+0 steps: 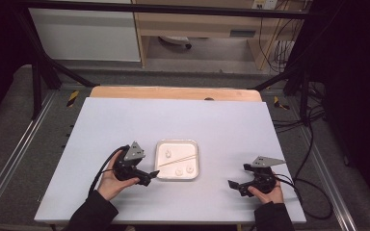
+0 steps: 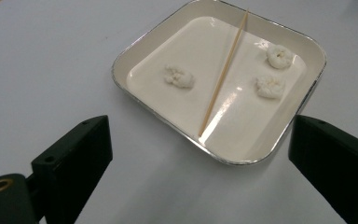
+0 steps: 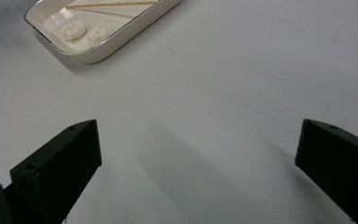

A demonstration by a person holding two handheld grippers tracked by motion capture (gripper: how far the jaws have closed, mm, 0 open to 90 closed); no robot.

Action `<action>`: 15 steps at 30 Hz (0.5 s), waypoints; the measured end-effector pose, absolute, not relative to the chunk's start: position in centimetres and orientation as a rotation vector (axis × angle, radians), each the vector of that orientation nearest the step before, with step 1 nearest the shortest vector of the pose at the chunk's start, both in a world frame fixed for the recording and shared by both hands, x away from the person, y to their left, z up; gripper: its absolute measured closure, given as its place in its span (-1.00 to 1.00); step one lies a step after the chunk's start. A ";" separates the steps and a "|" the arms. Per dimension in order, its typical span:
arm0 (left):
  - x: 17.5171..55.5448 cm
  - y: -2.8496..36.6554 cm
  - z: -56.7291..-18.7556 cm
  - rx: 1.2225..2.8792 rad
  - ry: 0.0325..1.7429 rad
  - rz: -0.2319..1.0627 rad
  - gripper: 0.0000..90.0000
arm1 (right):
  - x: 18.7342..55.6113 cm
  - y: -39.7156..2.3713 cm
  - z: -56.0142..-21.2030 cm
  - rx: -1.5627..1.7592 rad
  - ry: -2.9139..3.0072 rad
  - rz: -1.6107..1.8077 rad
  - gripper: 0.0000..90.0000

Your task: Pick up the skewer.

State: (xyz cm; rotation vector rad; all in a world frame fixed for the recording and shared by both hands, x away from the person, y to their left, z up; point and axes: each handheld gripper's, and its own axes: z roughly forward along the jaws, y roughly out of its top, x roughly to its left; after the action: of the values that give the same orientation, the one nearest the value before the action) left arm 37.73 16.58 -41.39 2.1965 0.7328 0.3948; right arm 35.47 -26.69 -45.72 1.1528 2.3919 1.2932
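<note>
Our left claw (image 1: 149, 176) sits wide open, empty, just beside the tray (image 2: 135, 51); right claw (image 1: 233, 185) also open w/ nothing in it, well apart on the bare tabletop (image 1: 231, 130). In the tray: 1 skewer (image 2: 223, 74) lying diagonal, 3 white lumps (image 2: 179, 77). We judge it's the approach step; next, the left claw needs to close in on the skewer.

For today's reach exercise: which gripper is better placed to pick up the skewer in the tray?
Probably the left gripper: it sits open right beside the tray, aimed at the skewer. The right gripper rests farther off.
</note>
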 end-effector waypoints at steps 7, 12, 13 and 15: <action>38.4 15.3 -41.3 2.210 0.740 0.389 -0.83 | 35.5 -26.7 -45.7 1.155 2.392 1.292 -0.98; 39.1 13.9 -41.4 2.228 0.737 0.380 -0.77 | 35.5 -26.7 -45.8 1.152 2.394 1.291 -0.98; 39.1 13.9 -41.4 2.228 0.737 0.380 -0.76 | 35.5 -26.7 -45.8 1.152 2.395 1.292 -0.98; 39.2 13.4 -41.4 2.236 0.732 0.384 -0.73 | 35.5 -26.7 -45.8 1.151 2.395 1.292 -0.98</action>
State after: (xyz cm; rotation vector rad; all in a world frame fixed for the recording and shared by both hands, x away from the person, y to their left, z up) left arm 39.24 13.38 -41.38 2.2364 0.7316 0.3844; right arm 35.49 -26.66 -45.76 1.1515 2.3953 1.2920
